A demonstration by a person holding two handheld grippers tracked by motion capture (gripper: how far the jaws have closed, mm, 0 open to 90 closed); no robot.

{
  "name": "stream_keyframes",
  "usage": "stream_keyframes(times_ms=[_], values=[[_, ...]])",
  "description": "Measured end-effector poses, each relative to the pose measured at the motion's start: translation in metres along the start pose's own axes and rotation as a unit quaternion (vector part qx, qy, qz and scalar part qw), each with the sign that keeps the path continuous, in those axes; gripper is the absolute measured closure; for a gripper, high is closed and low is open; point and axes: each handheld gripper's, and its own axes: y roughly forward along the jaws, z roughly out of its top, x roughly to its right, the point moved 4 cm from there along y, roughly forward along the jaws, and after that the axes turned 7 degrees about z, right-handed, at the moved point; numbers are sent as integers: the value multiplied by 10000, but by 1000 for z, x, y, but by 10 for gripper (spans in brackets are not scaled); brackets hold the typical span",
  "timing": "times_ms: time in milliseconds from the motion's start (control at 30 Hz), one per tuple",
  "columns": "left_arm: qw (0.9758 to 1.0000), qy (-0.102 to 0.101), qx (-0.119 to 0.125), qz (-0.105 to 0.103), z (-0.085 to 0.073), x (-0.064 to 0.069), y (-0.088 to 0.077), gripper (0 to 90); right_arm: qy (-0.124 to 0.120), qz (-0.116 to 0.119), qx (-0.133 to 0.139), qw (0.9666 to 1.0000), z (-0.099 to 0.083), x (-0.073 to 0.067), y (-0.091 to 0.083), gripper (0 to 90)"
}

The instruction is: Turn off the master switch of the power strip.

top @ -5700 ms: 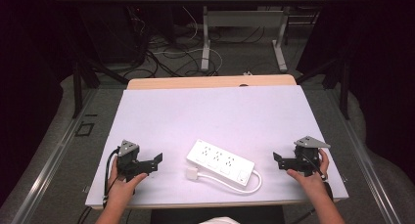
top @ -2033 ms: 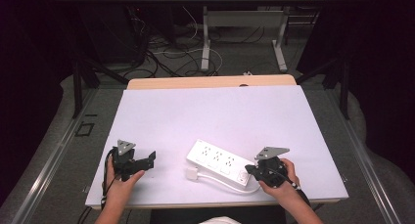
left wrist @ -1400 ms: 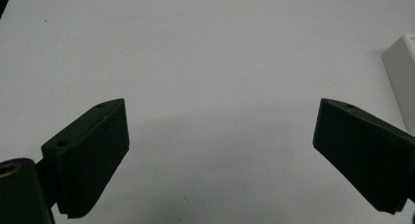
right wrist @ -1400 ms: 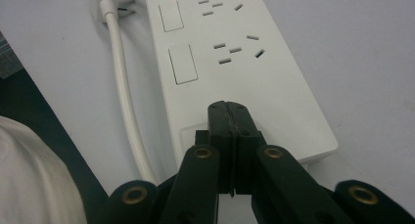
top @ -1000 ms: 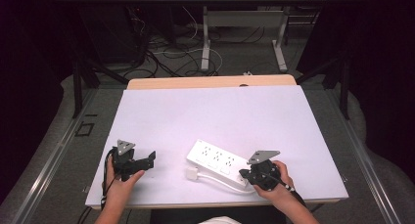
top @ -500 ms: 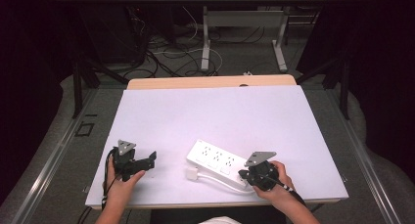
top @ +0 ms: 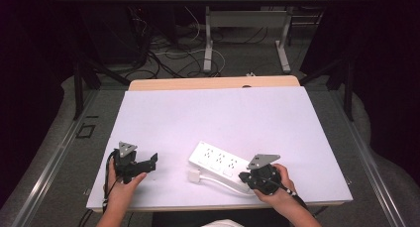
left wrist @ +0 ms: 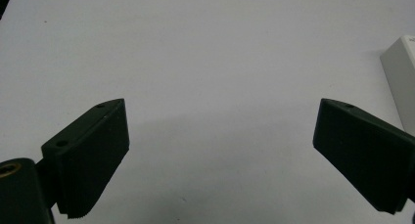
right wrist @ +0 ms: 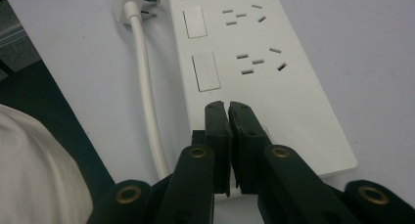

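Observation:
A white power strip with several sockets and rocker switches lies slantwise near the table's front edge. Its white cable curls back along it to a plug. My right gripper points at the strip's right end. In the right gripper view this gripper is shut, its jaws just eased to a hairline slit with nothing between them. Its tips are over the strip just past a switch; I cannot tell whether they touch it. My left gripper rests on the table to the left, open and empty.
The white tabletop stretches bare behind the strip. A corner of the strip lies off to the right of the left gripper. Beyond the table are desk legs and cables on the floor. A white sleeve is at the front edge.
Since the oldest frame my right gripper came left from the table's right side to the strip's end. Over the last second both hands have kept still.

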Motion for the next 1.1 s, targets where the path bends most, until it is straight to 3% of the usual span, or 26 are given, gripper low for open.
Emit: stream_keyframes(times_ms=[700, 900, 1100], values=[[10000, 2, 2, -7, 0, -1, 0, 65, 202, 146, 138, 9996, 5, -6, -3, 715], [10000, -8, 4, -6, 0, -1, 0, 65, 275, 282, 39, 9992, 4, -7, -4, 632], [10000, -1, -1, -9, 0, -1, 0, 65, 347, 257, 130, 9990, 6, -8, -4, 551]])
